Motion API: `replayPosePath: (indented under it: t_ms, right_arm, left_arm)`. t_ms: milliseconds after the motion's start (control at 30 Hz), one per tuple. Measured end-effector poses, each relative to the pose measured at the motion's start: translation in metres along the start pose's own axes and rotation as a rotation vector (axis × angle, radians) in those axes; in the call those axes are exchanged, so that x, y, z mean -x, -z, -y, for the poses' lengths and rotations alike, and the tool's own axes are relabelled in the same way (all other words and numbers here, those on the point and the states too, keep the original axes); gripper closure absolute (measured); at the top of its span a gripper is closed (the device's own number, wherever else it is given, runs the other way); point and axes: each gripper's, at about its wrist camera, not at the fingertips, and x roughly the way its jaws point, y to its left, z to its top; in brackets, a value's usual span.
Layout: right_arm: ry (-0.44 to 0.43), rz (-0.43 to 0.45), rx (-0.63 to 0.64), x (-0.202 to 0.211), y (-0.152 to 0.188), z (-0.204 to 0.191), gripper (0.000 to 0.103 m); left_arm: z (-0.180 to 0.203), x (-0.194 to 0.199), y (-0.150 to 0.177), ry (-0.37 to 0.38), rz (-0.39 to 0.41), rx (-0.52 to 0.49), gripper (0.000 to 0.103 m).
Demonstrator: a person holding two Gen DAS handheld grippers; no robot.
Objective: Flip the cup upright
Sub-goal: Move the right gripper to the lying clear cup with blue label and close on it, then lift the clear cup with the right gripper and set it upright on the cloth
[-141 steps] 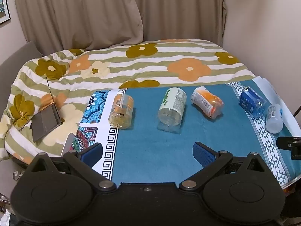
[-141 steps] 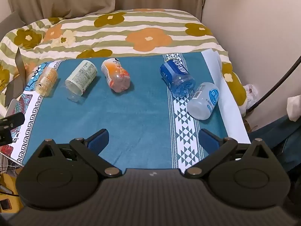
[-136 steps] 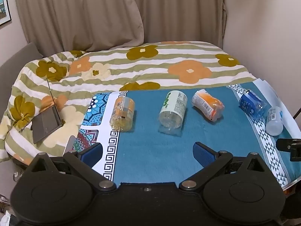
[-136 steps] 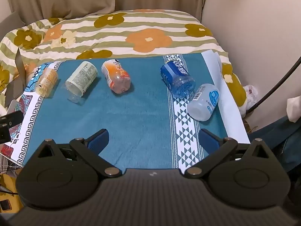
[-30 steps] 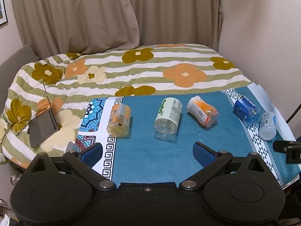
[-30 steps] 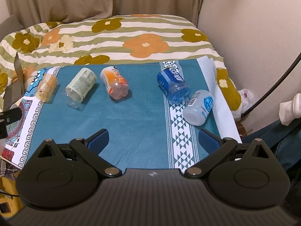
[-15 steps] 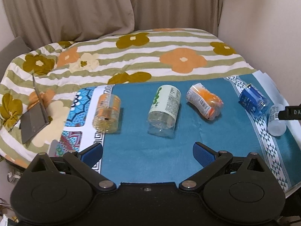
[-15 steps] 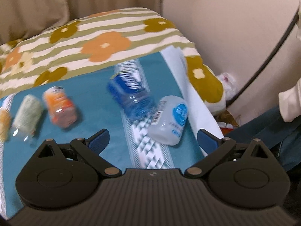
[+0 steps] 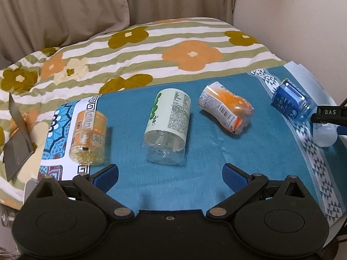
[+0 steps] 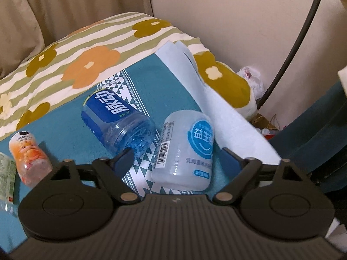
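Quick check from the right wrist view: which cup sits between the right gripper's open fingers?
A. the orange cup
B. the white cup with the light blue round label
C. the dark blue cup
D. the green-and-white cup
B: the white cup lies on its side between the open fingers of the right gripper; the dark blue cup lies just left of it.

A home bedroom: flowered bedspread (image 9: pixel 173 49), drawn curtains (image 9: pixel 86 10).
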Motion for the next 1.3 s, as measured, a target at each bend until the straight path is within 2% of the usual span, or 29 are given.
replayPosePath:
  t_ms: [133,267,500,700,867,1067,1300]
  right_arm:
    - [0.032,0.004,-0.008,-0.009,0.001,-0.002,0.012]
    - [0.051,-0.006,-0.015,-0.017,0.002,0.000,0.025]
    - [0.046,0.000,-0.012,-0.012,0.003,0.002,0.026]
    - [0.029,0.008,0.027,0.010,0.003,-0.001,0.026]
    - [-0.024,0.033,0.083,0.042,0.002,-0.010,0.026]
    - [-0.130,0.052,0.176,0.079,0.005,-0.034,0.026]
    - [-0.253,0.035,0.279,0.104,0.025,-0.071,0.026]
  left_arm:
    - [-0.004,-0.011,-0.003,0.008,-0.013,-0.013,0.000]
    - [-0.006,-0.017,-0.004,0.016,-0.021,-0.025,0.000]
    - [-0.009,-0.017,-0.005,0.023,-0.020,-0.032,0.000]
    - [-0.009,-0.006,-0.005,0.024,0.004,-0.018,0.000]
    - [-0.011,0.013,-0.003,0.014,0.036,0.015,0.000]
    - [-0.020,0.040,0.004,-0.017,0.073,0.066,0.000]
    - [-0.039,0.064,0.026,-0.076,0.084,0.150,0.000]
